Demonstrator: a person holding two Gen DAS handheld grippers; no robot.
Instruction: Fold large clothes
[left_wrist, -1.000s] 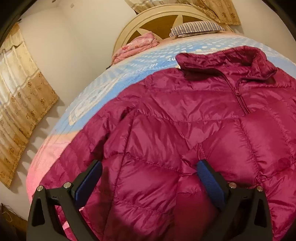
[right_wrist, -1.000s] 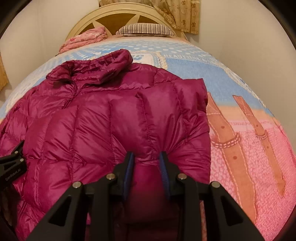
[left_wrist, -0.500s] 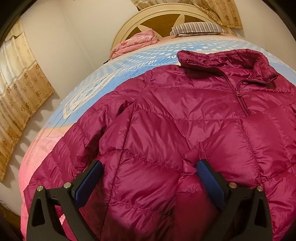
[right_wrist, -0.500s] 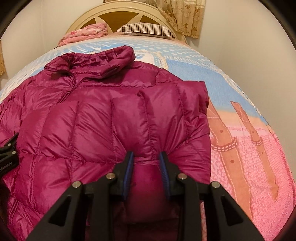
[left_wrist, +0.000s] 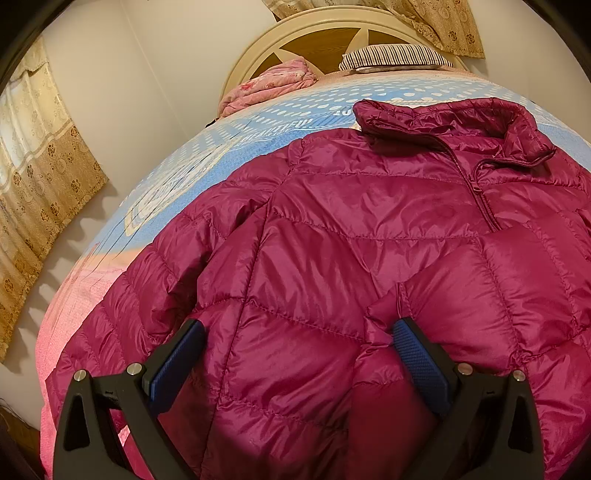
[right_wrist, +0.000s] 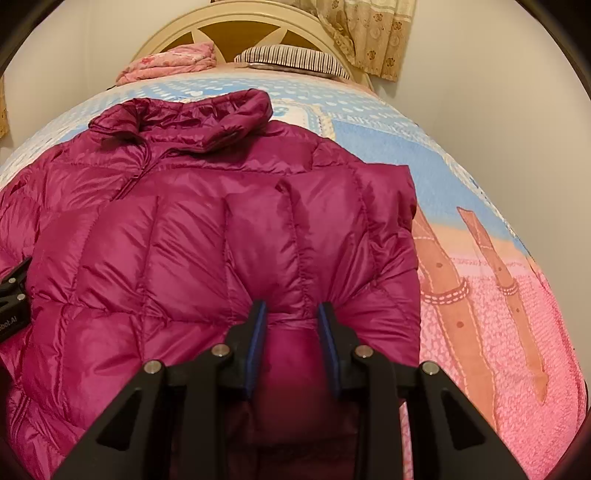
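A magenta puffer jacket (left_wrist: 369, 221) lies front up on the bed, collar toward the headboard; it also shows in the right wrist view (right_wrist: 192, 240). Its right sleeve is folded across the front, and its left sleeve (left_wrist: 155, 280) lies out toward the bed's left edge. My left gripper (left_wrist: 299, 332) is open wide over the lower front of the jacket, its blue pads (left_wrist: 421, 358) resting on the fabric. My right gripper (right_wrist: 291, 314) is shut on a bunch of the folded sleeve's fabric near the hem.
The bed has a blue and pink patterned cover (right_wrist: 480, 277). A striped pillow (left_wrist: 395, 57) and a folded pink blanket (left_wrist: 269, 83) lie by the cream headboard (left_wrist: 332, 26). Walls stand close on both sides, with gold curtains (left_wrist: 33, 158) at left. The left gripper's body shows in the right wrist view (right_wrist: 11, 299).
Both views have drawn back and risen a little, so more of the jacket and its left sleeve show. The right gripper keeps its hold; the left stays open.
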